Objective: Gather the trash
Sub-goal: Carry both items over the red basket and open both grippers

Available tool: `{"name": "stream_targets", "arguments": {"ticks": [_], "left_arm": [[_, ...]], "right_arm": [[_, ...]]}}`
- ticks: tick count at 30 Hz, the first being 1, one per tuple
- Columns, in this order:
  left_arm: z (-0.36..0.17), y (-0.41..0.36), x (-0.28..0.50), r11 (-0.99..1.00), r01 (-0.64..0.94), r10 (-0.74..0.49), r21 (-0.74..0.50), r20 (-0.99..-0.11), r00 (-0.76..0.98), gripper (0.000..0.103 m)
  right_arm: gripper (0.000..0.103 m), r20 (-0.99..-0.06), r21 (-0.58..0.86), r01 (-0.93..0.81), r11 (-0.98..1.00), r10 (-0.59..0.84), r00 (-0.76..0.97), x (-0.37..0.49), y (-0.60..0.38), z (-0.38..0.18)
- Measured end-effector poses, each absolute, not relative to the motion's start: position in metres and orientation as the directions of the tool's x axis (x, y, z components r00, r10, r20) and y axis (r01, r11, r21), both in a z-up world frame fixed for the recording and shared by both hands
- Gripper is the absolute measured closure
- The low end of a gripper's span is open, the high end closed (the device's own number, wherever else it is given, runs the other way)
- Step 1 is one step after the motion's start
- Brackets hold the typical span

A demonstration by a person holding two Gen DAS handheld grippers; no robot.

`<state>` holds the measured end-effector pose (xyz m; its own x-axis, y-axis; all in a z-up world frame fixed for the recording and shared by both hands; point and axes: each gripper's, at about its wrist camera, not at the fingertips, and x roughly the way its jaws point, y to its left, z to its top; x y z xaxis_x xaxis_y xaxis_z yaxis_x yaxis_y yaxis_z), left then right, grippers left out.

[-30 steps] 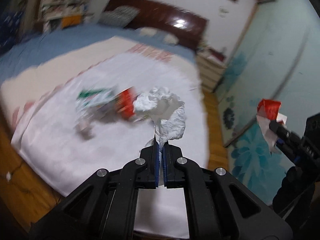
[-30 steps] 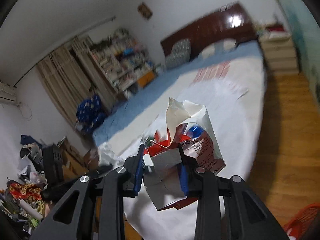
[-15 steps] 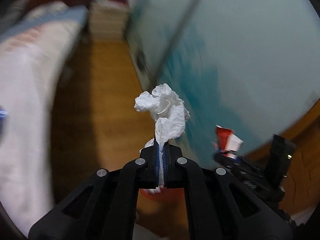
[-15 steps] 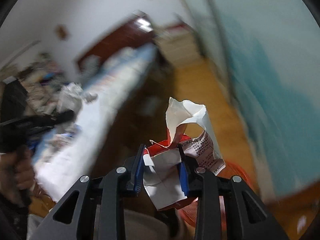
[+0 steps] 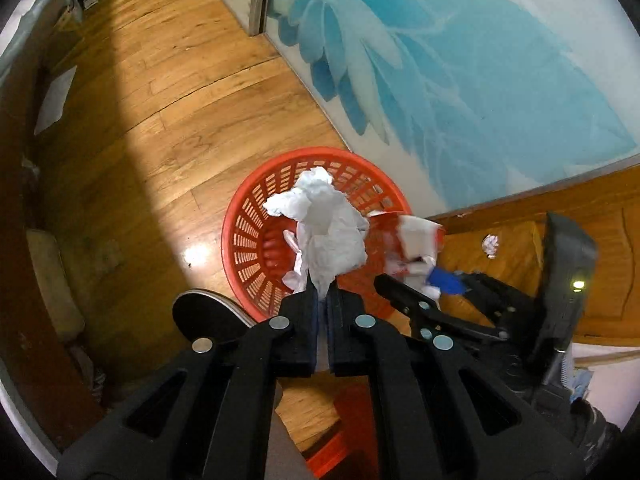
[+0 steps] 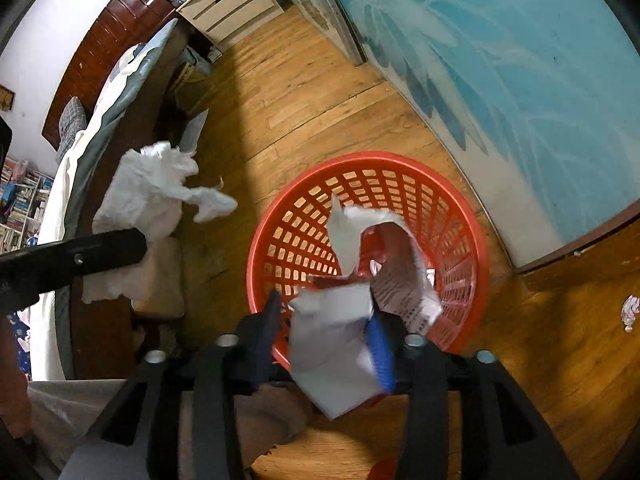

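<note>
A round red plastic basket (image 5: pixel 244 236) (image 6: pixel 468 224) stands on the wooden floor. My left gripper (image 5: pixel 322 294) is shut on a crumpled white tissue (image 5: pixel 328 226) and holds it above the basket; the tissue also shows at the left of the right wrist view (image 6: pixel 148 188). My right gripper (image 6: pixel 326 332) has its jaws spread, and a torn red and white paper package (image 6: pixel 360 280) sits loosely between them over the basket's near rim. The package also shows in the left wrist view (image 5: pixel 416 244).
A wall panel with a blue flower pattern (image 5: pixel 460 72) runs behind the basket. A bed (image 6: pixel 80 152) with a white sheet lies to the left. A small crumpled scrap (image 6: pixel 629 312) lies on the floor to the right. A drawer unit (image 6: pixel 236 4) stands far back.
Both grippers swung from the bed to above the red basket. The right gripper's jaws have spread and the package has loosened between them. The left still grips the tissue.
</note>
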<state>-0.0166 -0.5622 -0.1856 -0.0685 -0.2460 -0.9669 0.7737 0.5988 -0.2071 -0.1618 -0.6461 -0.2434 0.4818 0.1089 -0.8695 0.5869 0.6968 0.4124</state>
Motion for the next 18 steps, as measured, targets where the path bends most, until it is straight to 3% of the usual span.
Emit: {"name": "stream_targets", "arguments": {"ticks": [1, 2, 3, 4, 11, 15, 18], "left_arm": [[-0.183, -0.559, -0.018, 0.598, 0.778, -0.239, -0.194, -0.969, -0.058, 0.092], [-0.182, -0.559, -0.019, 0.598, 0.78, -0.235, -0.184, -0.971, -0.049, 0.072], [-0.179, -0.558, -0.023, 0.602, 0.777, -0.238, -0.182, -0.97, -0.043, 0.04], [-0.178, -0.558, -0.024, 0.606, 0.773, -0.25, -0.189, -0.967, -0.04, 0.031], [-0.14, -0.529, -0.017, 0.662, 0.708, -0.381, -0.247, -0.924, 0.034, 0.029], [-0.066, -0.465, -0.004, 0.712, 0.638, -0.541, -0.294, -0.809, 0.23, 0.029], [-0.013, -0.392, 0.002, 0.76, 0.58, -0.571, -0.292, -0.726, 0.384, 0.028]], "right_arm": [[0.039, -0.868, 0.409, 0.586, 0.699, 0.101, 0.486, -0.159, -0.644, -0.241], [0.035, -0.867, 0.404, 0.586, 0.702, 0.088, 0.491, -0.161, -0.644, -0.237], [0.035, -0.866, 0.401, 0.586, 0.704, 0.081, 0.494, -0.161, -0.639, -0.235], [0.035, -0.865, 0.397, 0.587, 0.705, 0.073, 0.497, -0.156, -0.642, -0.231], [0.035, -0.831, 0.416, 0.568, 0.71, 0.043, 0.554, -0.169, -0.641, -0.193], [0.034, -0.782, 0.441, 0.492, 0.751, 0.052, 0.621, -0.155, -0.627, -0.152], [0.034, -0.744, 0.423, 0.396, 0.815, 0.063, 0.665, -0.131, -0.604, -0.109]]}}
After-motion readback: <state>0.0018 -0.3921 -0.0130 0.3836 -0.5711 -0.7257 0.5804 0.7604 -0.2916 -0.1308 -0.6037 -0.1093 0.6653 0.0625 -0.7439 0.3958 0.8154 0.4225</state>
